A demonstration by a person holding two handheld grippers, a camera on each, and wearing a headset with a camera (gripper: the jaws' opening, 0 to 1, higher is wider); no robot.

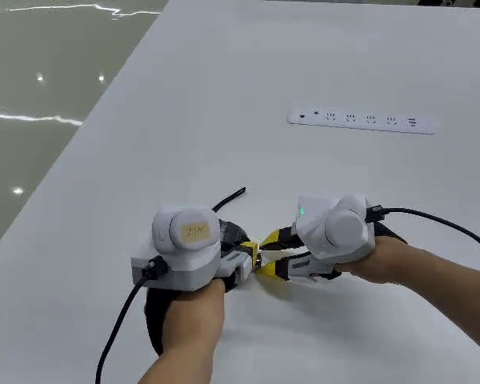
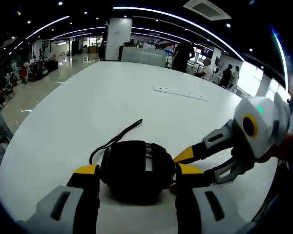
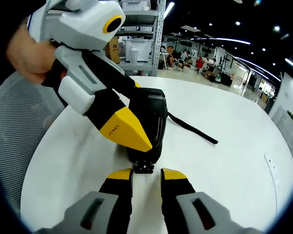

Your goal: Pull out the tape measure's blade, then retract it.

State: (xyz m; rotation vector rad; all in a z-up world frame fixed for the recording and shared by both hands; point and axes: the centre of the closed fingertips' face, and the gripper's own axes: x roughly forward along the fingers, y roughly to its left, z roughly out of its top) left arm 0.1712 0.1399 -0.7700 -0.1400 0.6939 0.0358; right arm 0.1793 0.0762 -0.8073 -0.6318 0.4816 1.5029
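Observation:
A black tape measure point(image 2: 132, 168) lies on the white table point(image 1: 248, 96), its black wrist strap point(image 1: 230, 198) trailing away from me. My left gripper point(image 2: 136, 171) is shut on the case, one yellow-tipped finger on each side. In the head view the left gripper point(image 1: 238, 254) sits at bottom centre and faces the right gripper point(image 1: 262, 254). Seen from the right gripper view, my right gripper point(image 3: 146, 171) has closed to a narrow gap, and the blade's small end hook point(image 3: 144, 167) sits between its tips. The blade itself is inside the case point(image 3: 149, 124).
A white power strip point(image 1: 362, 120) lies further back on the right. The table's left edge point(image 1: 80, 136) drops to a shiny floor. Black cables point(image 1: 432, 218) trail from both grippers. A grey mesh chair point(image 3: 14, 141) stands beside the table, with people and shelving far behind.

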